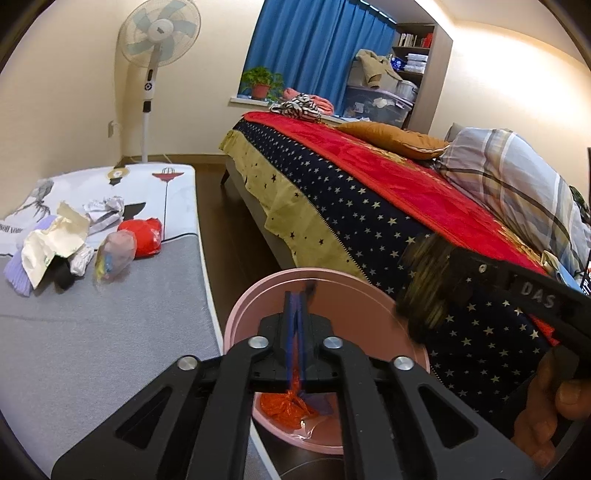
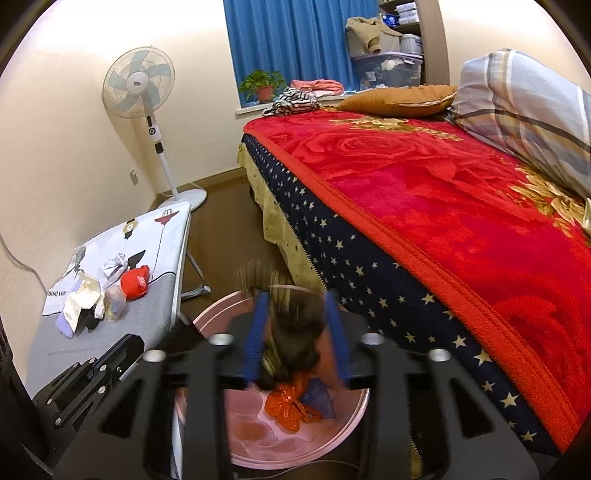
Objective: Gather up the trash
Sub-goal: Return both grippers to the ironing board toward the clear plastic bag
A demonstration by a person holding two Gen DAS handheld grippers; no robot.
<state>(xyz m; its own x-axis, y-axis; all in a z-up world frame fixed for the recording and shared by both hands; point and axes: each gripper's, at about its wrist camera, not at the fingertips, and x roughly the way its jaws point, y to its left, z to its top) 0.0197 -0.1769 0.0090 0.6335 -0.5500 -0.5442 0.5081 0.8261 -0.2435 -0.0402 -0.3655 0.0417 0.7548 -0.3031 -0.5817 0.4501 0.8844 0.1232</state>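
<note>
Hovering over a pink round bin (image 2: 354, 413), the right gripper (image 2: 299, 339) has its two blue fingers (image 2: 256, 332) spread wide, and a dark brownish object (image 2: 291, 328), smeared by motion blur, sits between them; whether the fingers actually press on it cannot be told. In the left wrist view the same blurred dark object (image 1: 428, 291) shows at the tip of the right gripper (image 1: 461, 273), above the bin's far right rim, with the person's right hand (image 1: 550, 406) gripping the tool's handle at the lower right. The left gripper (image 1: 297, 332) is clenched, its blue fingers (image 1: 291, 325) pressed together with nothing visible between them, and it is poised over the pink bin (image 1: 258, 295). Inside the bin lie a crumpled orange plastic bag (image 2: 291, 406) and a dark blue scrap (image 2: 319, 400) just beside it, touching. The bin stands on the dark floor between a gray-topped ironing board (image 2: 122, 325) on the left and a bed with a red rose-pattern blanket (image 2: 424, 192) on the right. More trash remains on the board near its left edge: a red plastic bag (image 1: 147, 236), a clear bag with colored contents (image 1: 112, 258), crumpled cream paper (image 1: 55, 240), a white crumpled wad (image 1: 105, 206) and a lilac piece (image 1: 16, 273), all heaped close together. A white standing fan (image 1: 159, 33) rises beyond the board's far end, by the wall.
</note>
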